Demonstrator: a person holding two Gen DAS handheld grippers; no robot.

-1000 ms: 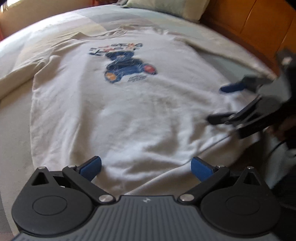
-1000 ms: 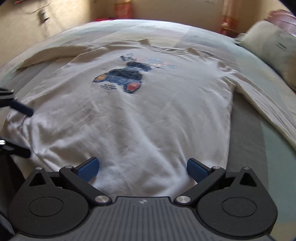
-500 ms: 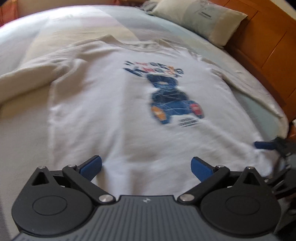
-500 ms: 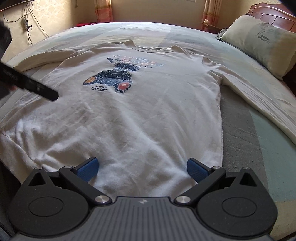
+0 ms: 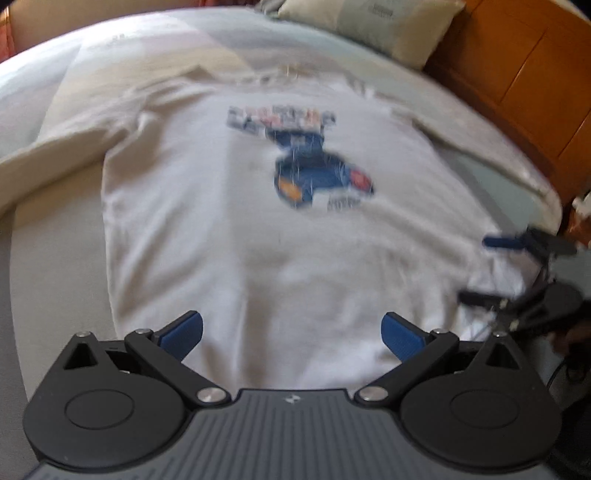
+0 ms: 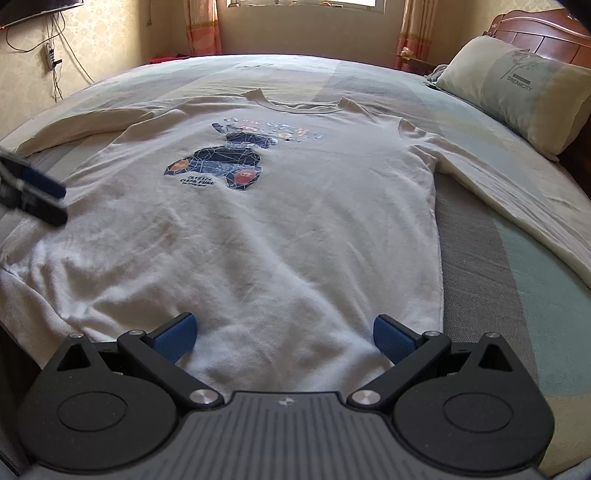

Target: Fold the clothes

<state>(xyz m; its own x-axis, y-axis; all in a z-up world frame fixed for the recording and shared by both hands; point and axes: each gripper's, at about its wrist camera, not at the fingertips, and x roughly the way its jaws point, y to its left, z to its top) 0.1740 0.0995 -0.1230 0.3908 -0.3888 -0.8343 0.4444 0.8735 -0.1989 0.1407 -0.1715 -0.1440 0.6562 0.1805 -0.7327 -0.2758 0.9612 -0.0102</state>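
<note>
White sweatshirt [image 6: 266, 229] lies flat on bed [image 6: 480, 258], collar pointing away, hem toward me; my left gripper [image 5: 291, 332] and right gripper [image 6: 282, 332] gape empty.

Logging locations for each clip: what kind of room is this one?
Most likely a home bedroom: a white sweatshirt lies spread on a made bed with a pillow by a wooden headboard, curtains behind.

White long-sleeved sweatshirt [image 6: 280, 229]: lay flat, print up, both sleeves spread, on the bed [image 6: 517, 280]. Right gripper [image 6: 282, 334]: jaws apart, over the sweatshirt's hem. Left gripper [image 6: 35, 197]: by the sweatshirt's left edge. Pillow [image 6: 517, 92]: beyond the sweatshirt's right sleeve.
</note>
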